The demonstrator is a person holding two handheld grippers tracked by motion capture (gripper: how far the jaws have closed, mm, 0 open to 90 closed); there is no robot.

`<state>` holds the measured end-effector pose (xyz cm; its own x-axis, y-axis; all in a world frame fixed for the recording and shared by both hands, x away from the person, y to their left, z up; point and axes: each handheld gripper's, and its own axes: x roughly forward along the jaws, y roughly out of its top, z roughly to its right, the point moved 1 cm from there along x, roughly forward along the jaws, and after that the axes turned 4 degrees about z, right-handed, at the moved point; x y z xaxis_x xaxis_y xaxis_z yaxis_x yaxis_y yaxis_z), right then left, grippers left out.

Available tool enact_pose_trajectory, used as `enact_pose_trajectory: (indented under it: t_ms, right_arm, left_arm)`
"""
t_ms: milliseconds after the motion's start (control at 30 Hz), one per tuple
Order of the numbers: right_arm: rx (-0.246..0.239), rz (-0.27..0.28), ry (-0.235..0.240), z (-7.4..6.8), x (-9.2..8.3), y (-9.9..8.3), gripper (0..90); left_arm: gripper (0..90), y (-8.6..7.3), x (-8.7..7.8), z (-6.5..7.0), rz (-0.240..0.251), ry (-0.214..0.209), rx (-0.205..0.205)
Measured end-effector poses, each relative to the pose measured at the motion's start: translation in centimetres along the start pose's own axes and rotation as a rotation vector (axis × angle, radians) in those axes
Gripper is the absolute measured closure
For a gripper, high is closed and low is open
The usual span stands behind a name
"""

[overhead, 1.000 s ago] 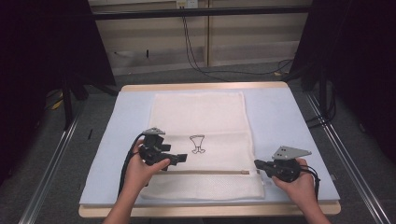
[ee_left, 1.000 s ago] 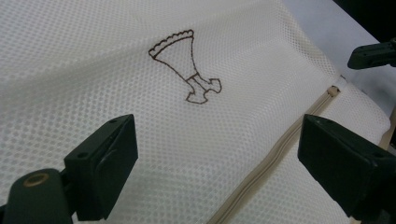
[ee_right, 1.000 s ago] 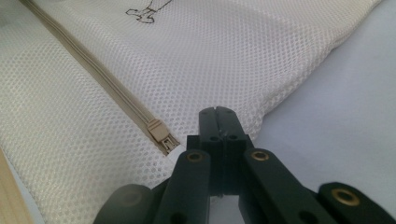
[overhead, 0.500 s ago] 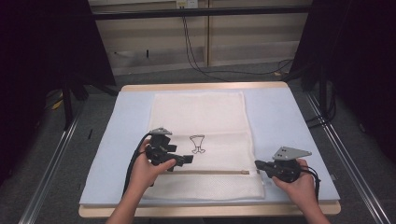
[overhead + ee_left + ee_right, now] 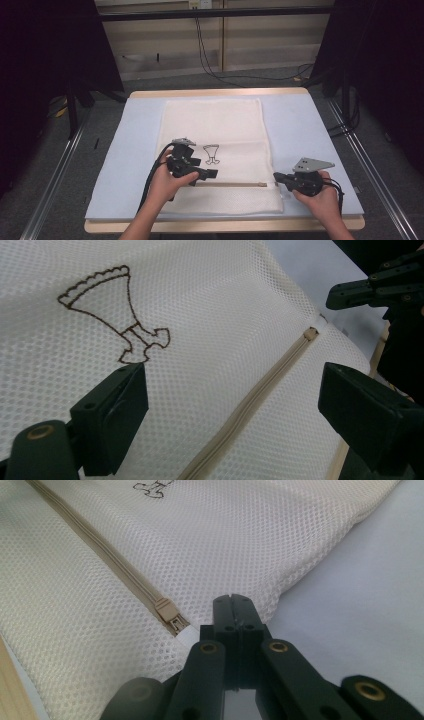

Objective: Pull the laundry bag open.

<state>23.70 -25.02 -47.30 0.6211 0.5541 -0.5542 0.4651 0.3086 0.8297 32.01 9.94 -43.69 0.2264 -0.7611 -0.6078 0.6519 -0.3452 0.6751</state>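
One cream mesh bag [image 5: 215, 150], flat at centre of your worktop [image 5: 310, 125]. One brown embroidered motif [image 5: 112, 315]. One beige zipper [image 5: 250, 405], diagonal in the left gripper view, its slider [image 5: 167, 611] seen close in the right gripper view. Your left gripper [image 5: 212, 174]: jaws wide apart, empty, above the mesh. Your right gripper [image 5: 234, 602]: jaws pressed together at the bag's edge beside the slider; whether they pinch fabric, you cannot tell.

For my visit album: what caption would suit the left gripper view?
Open left gripper poised over a cream mesh bag, its zipper running between the jaws.
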Motion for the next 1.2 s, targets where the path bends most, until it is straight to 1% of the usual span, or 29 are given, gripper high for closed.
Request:
enact_pose_trajectory:
  t_ms: [100, 167, 200, 333, 367, 400, 500, 567, 600, 633, 667, 700, 767, 800, 833, 867, 900, 933, 1000, 1033, 1067, 1100, 1133, 1167, 1200]
  right_arm:
    - [-0.003, 0.006, -0.007, 0.0, -0.2, 0.0, 90.0]
    - [-0.012, 0.006, -0.006, -0.1, -0.2, 0.0, 90.0]
    - [-0.011, 0.005, -0.008, -0.1, -0.3, 0.0, 90.0]
    - [-0.017, 0.012, -0.009, 0.0, -0.3, -0.1, 90.0]
    - [-0.017, 0.013, -0.007, 0.0, -0.3, -0.1, 90.0]
    - [-0.018, 0.012, -0.004, 0.0, -0.3, -0.1, 90.0]
    - [-0.021, 0.011, -0.002, 0.0, -0.2, -0.2, 90.0]
    - [-0.023, 0.009, 0.001, 0.0, -0.2, -0.2, 90.0]
    - [-0.026, 0.010, 0.003, 0.0, -0.2, -0.2, 90.0]
    - [-0.026, 0.010, 0.002, -0.1, -0.2, -0.2, 90.0]
    - [-0.033, 0.010, 0.006, -0.1, -0.1, -0.2, 90.0]
    - [-0.037, 0.009, 0.007, -0.2, -0.1, -0.2, 90.0]
    - [-0.038, 0.012, 0.006, -0.2, -0.1, -0.2, 90.0]
    - [-0.038, 0.012, 0.007, -0.2, -0.1, -0.2, 90.0]
    - [-0.037, 0.015, 0.009, -0.2, -0.1, -0.1, 90.0]
    - [-0.034, 0.017, 0.010, -0.2, -0.1, -0.1, 90.0]
    - [-0.037, 0.020, 0.010, -0.2, -0.1, -0.1, 90.0]
    - [-0.036, 0.020, 0.010, -0.2, -0.1, -0.1, 90.0]
    - [-0.038, 0.015, 0.013, -0.2, -0.1, -0.2, 90.0]
    - [-0.039, 0.015, 0.013, -0.2, -0.1, -0.2, 90.0]
    - [-0.040, 0.013, 0.013, -0.2, -0.1, -0.2, 90.0]
    - [-0.046, 0.015, 0.014, -0.3, 0.0, -0.2, 90.0]
    - [-0.050, 0.014, 0.016, -0.3, 0.0, -0.2, 90.0]
    - [-0.050, 0.012, 0.017, -0.3, 0.0, -0.2, 90.0]
    - [-0.052, 0.012, 0.023, -0.4, 0.1, -0.2, 90.0]
  left_arm:
    - [14.4, 0.2, 0.4, 0.5, -0.003, -0.020, 0.007]
    - [15.3, 0.3, 0.9, 1.0, -0.006, -0.037, -0.003]
    - [15.7, 0.4, 1.1, 1.2, -0.015, -0.048, -0.002]
    - [18.7, 0.5, 2.0, 1.8, -0.042, -0.063, -0.010]
    - [21.4, 0.6, 2.2, 1.9, -0.055, -0.081, -0.021]
    - [22.2, 0.6, 2.4, 1.9, -0.057, -0.092, -0.022]
    - [23.5, 0.6, 2.9, 2.3, -0.074, -0.101, -0.021]
    - [25.7, 0.6, 3.2, 2.5, -0.083, -0.103, -0.030]
    - [27.3, 0.7, 3.3, 2.6, -0.097, -0.100, -0.014]
    - [27.7, 0.7, 3.5, 2.7, -0.088, -0.098, -0.028]
    - [29.1, 0.7, 3.6, 2.9, -0.094, -0.106, -0.039]
    - [30.7, 0.8, 3.8, 2.9, -0.093, -0.118, -0.035]
    - [31.4, 0.8, 4.2, 3.2, -0.075, -0.135, -0.042]
    - [31.8, 0.9, 4.4, 3.3, -0.080, -0.139, -0.047]
    - [32.1, 0.9, 4.6, 3.4, -0.086, -0.148, -0.070]
    - [33.9, 1.0, 4.7, 3.4, -0.104, -0.171, -0.073]
    - [34.9, 1.0, 4.9, 3.4, -0.110, -0.170, -0.073]
    - [34.9, 1.0, 5.1, 3.6, -0.105, -0.165, -0.087]
    - [36.7, 1.1, 5.5, 3.6, -0.113, -0.165, -0.079]
    - [37.5, 1.2, 5.6, 3.8, -0.103, -0.160, -0.084]
    - [39.4, 1.2, 5.8, 3.8, -0.112, -0.164, -0.086]
    - [40.7, 1.3, 5.9, 3.9, -0.112, -0.166, -0.104]
    - [42.1, 1.3, 6.1, 3.9, -0.111, -0.174, -0.115]
    - [44.4, 1.4, 6.3, 4.1, -0.118, -0.179, -0.138]
    - [45.7, 1.4, 6.4, 4.2, -0.119, -0.185, -0.152]
